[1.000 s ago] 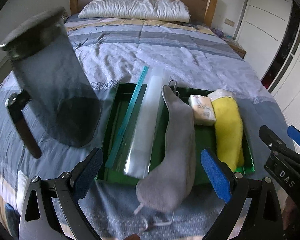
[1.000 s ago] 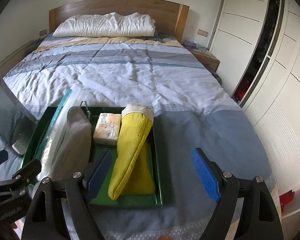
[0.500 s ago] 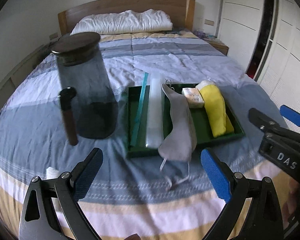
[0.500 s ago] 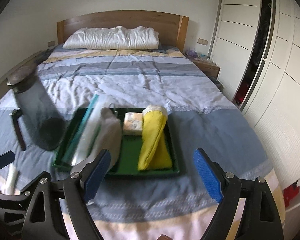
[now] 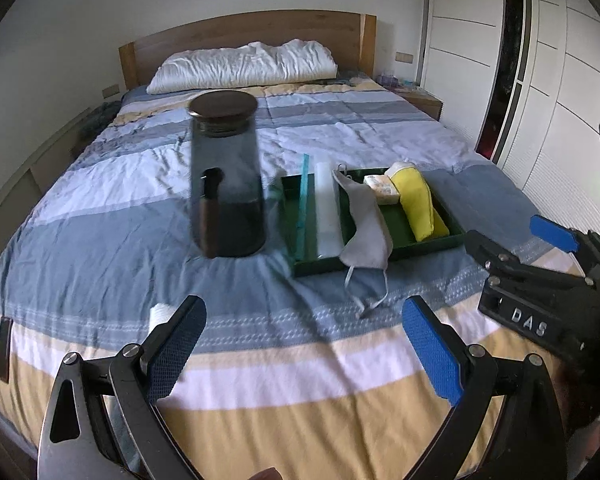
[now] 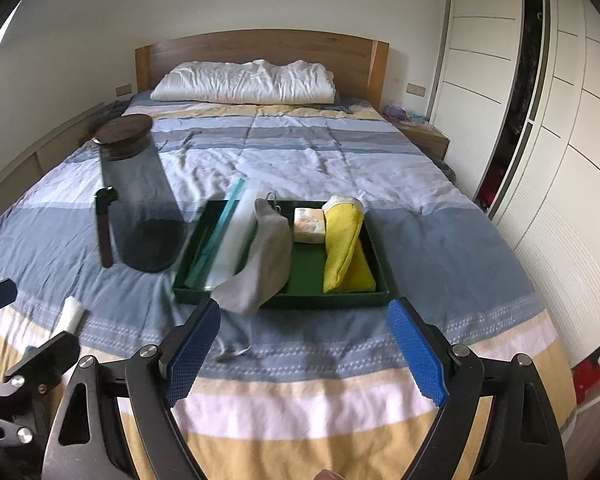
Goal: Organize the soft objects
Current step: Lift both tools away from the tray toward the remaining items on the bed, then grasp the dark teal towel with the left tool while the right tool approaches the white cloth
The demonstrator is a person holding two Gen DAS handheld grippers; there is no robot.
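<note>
A dark green tray (image 5: 428, 246) (image 6: 284, 302) lies on the striped bedspread. In it are a clear zip bag (image 5: 326, 204) (image 6: 236, 236), a grey cloth mask (image 5: 366, 226) (image 6: 264, 264) hanging over the near rim, a small tissue pack (image 5: 382, 189) (image 6: 309, 220) and a yellow cloth (image 5: 418, 204) (image 6: 342, 246). A small white roll (image 5: 160, 314) (image 6: 71, 312) rests on the bedspread near the left. My left gripper (image 5: 302, 346) and my right gripper (image 6: 306, 354) both stand open and empty, well short of the tray.
A tall smoked-glass jug (image 5: 226, 176) (image 6: 140, 196) with a dark lid stands left of the tray. A white pillow (image 6: 246, 82) and wooden headboard lie at the far end. White wardrobe doors (image 6: 540, 160) run along the right side. A dark strap (image 5: 4, 344) lies at the bed's left edge.
Both grippers have drawn back and risen away from the tray, which now looks smaller and farther. The jug and the white roll have come into fuller view. Nothing was picked up.
</note>
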